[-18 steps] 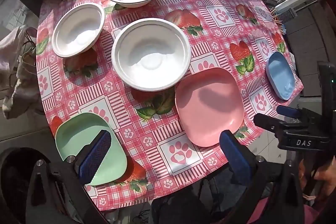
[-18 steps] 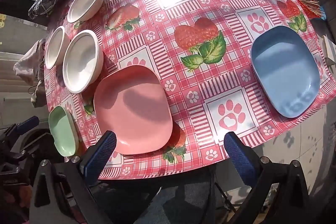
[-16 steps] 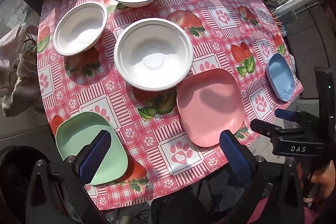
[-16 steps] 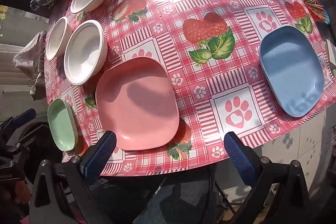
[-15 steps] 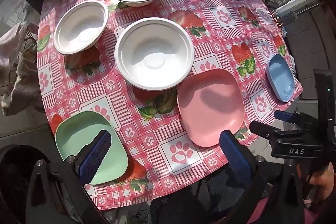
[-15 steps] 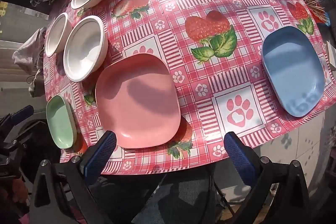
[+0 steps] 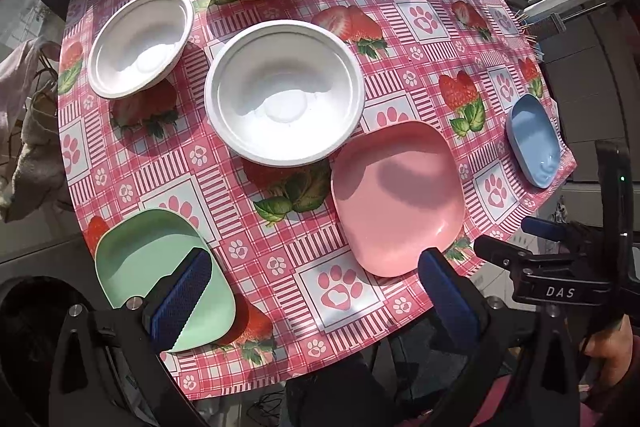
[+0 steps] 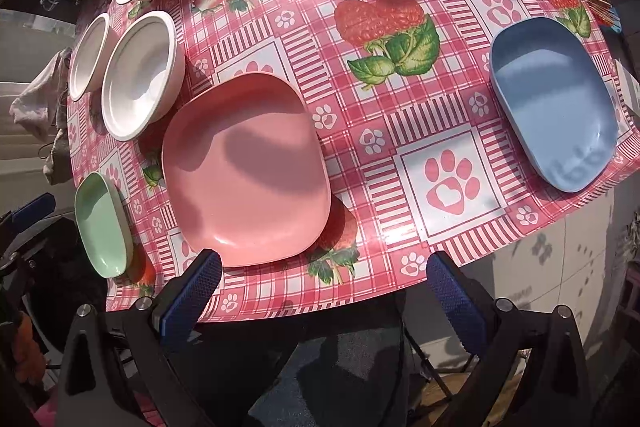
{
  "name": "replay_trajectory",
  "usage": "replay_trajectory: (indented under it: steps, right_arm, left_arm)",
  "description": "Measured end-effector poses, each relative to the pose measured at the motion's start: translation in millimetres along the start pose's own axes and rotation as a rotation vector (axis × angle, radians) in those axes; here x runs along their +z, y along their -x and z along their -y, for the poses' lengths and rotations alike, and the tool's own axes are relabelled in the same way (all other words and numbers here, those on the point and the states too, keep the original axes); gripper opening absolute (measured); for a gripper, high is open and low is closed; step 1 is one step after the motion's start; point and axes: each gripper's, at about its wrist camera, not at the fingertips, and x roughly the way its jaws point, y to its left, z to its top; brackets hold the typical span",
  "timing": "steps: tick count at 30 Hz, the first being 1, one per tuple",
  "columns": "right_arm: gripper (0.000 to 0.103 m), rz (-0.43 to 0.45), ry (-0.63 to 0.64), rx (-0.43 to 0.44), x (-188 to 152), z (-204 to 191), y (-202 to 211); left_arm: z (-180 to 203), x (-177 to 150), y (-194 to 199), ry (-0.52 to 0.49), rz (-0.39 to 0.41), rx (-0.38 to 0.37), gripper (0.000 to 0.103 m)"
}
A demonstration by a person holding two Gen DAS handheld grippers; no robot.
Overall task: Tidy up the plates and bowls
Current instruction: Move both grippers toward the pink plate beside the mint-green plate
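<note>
Stock: three white bowls [image 7: 284, 93], pink plate [image 8: 244, 171], green plate [image 7: 160, 267], blue plate [image 8: 552, 103], none stacked. Your left gripper [image 7: 316, 291] and right gripper [image 8: 324, 291], both released and empty, have crept closer; sorting unstarted.

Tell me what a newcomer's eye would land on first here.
The loud pink tablecloth with strawberries and paw prints, then the pink plate at the near edge, right before the open right gripper. Three white bowls cluster at the far left, a green plate sits under the open left gripper, and a blue plate lies alone far right.
</note>
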Motion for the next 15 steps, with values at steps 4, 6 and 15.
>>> replay_trajectory:
  steps: [4,6,15]
  right_arm:
    - [0.103,-0.029,0.007,-0.010,1.5,4.2,1.1]
    - [0.103,-0.103,-0.010,-0.036,-5.5,-15.9,-6.1]
    - [0.103,-0.131,-0.060,-0.017,-7.5,-11.2,-19.0]
  left_arm:
    - [-4.9,-1.4,-5.2,0.032,-0.022,-0.024,0.103]
    - [-7.0,-1.0,-8.3,0.046,-0.033,-0.030,0.103]
    - [-6.2,-1.4,-23.2,0.054,-0.078,-0.028,0.103]
